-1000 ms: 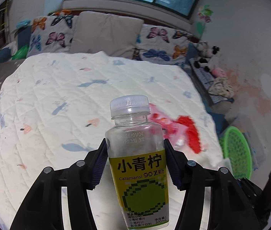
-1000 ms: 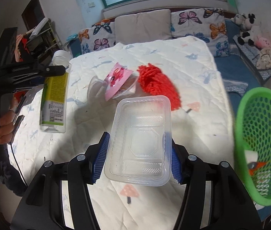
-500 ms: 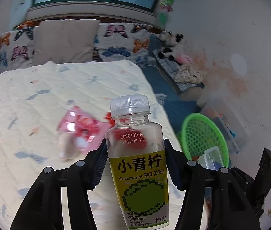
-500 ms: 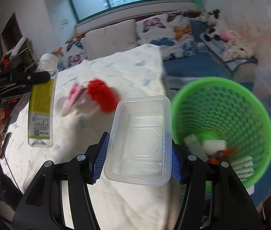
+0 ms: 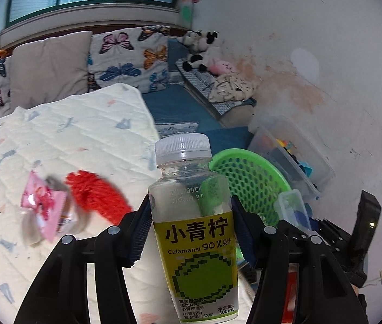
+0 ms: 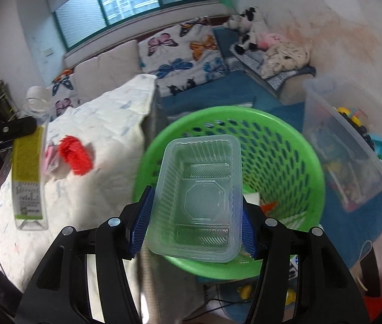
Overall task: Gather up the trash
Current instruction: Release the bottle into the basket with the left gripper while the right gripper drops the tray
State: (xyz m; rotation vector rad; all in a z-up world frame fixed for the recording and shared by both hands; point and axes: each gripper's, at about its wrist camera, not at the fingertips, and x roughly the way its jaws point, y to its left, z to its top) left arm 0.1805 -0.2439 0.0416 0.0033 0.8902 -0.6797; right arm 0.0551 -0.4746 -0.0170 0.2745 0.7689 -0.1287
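— The tray [image 6: 195,197]?
— Thin, light, flexible plastic; right gripper [image 6: 194,217] fingers clamp its long sides, now over the green basket [image 6: 293,156] rather than the bed [image 6: 104,124].
— And the bottle [image 5: 193,232]?
— Empty, stiff, slick; left gripper [image 5: 188,229] fingers are clamped at its label. It has swung toward the basket.

Left claw [image 5: 188,229] and right claw [image 6: 195,217] both clamped.
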